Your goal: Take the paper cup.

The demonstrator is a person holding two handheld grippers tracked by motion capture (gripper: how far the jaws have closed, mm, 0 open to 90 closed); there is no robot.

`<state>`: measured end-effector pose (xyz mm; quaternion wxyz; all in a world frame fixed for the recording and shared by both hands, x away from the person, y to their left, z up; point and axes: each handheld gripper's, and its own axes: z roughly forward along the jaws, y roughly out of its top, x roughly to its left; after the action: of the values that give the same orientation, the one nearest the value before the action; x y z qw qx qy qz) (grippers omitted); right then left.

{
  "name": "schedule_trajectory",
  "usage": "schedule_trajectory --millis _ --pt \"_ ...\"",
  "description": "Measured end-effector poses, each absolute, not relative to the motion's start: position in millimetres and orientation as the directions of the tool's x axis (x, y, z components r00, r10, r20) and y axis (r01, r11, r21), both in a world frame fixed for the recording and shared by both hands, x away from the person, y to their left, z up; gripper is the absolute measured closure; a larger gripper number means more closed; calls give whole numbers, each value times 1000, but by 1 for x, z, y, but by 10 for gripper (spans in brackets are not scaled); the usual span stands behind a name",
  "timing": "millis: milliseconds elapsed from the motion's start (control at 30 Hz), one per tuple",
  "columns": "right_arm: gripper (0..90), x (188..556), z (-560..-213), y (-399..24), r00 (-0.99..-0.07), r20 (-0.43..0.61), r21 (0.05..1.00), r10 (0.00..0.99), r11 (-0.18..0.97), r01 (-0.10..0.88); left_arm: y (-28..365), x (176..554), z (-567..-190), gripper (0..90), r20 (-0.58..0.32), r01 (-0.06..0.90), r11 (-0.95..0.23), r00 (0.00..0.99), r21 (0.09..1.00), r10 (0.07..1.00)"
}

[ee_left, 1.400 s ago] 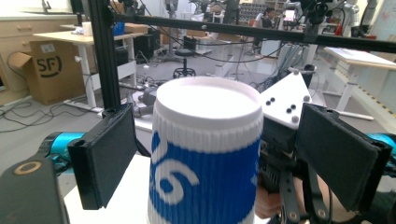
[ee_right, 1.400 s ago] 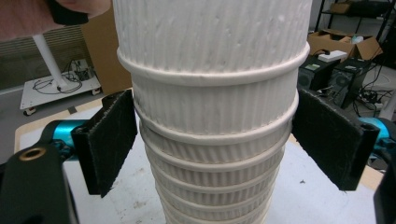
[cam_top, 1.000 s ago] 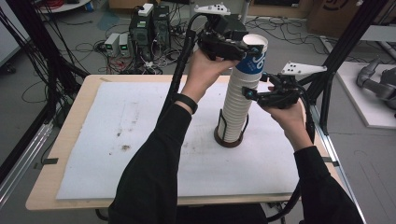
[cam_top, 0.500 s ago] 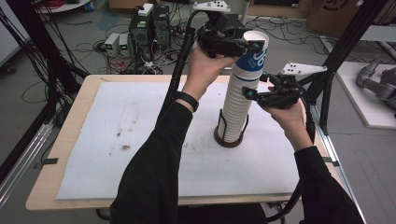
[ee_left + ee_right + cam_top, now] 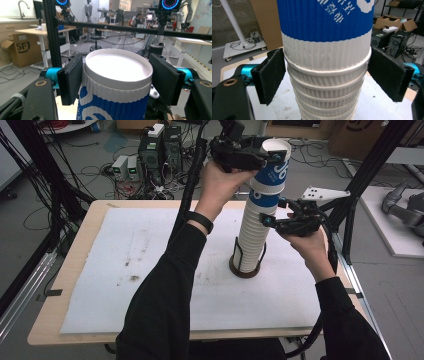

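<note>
My left gripper [image 5: 272, 156] has its fingers [image 5: 71, 78] clamped just under the rim of the top paper cup [image 5: 117, 82], which has risen a little over the last second and now sits lifted partway out of the cup stack [image 5: 252, 232]. My right gripper [image 5: 267, 221] straddles the stack lower down, its fingers [image 5: 270, 75] at the rims but seemingly slack, with a gap at the right pad. The stack stands in its dark holder [image 5: 245, 269] on the tabletop [image 5: 150, 255]; I judge one cup is separating.
</note>
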<state>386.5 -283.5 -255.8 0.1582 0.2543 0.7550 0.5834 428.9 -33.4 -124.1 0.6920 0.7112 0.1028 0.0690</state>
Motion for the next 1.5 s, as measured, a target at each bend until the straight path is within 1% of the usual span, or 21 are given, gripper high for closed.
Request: schedule_trajectory --millis 67,167,400,533,800,833,1200,1500 --pt "156 387 -256 -284 -821 56 962 568 191 198 -32 427 -120 298 -42 46 -12 970 999 240" --pt "159 387 -256 -285 -822 57 962 566 188 197 -29 423 -111 298 -16 14 8 967 1000 254" --pt "162 386 -256 -285 -821 58 962 568 189 199 -21 418 -101 298 -8 -10 68 966 998 257" --pt "165 387 -257 -285 -822 58 962 566 189 198 -17 415 -97 298 2 -22 70 964 997 267" --pt "172 386 -257 -287 -823 59 961 565 192 201 7 401 -93 298 27 -46 62 961 997 274" --pt "175 386 -257 -287 -823 59 960 565 193 202 13 398 -95 298 43 -55 34 958 998 285" --pt "186 385 -258 -288 -822 52 960 568 199 199 43 380 -113 298 34 -34 -3 956 999 291" --pt "187 385 -258 -287 -820 57 959 570 198 204 66 360 -142 298 31 -18 -49 959 999 281"
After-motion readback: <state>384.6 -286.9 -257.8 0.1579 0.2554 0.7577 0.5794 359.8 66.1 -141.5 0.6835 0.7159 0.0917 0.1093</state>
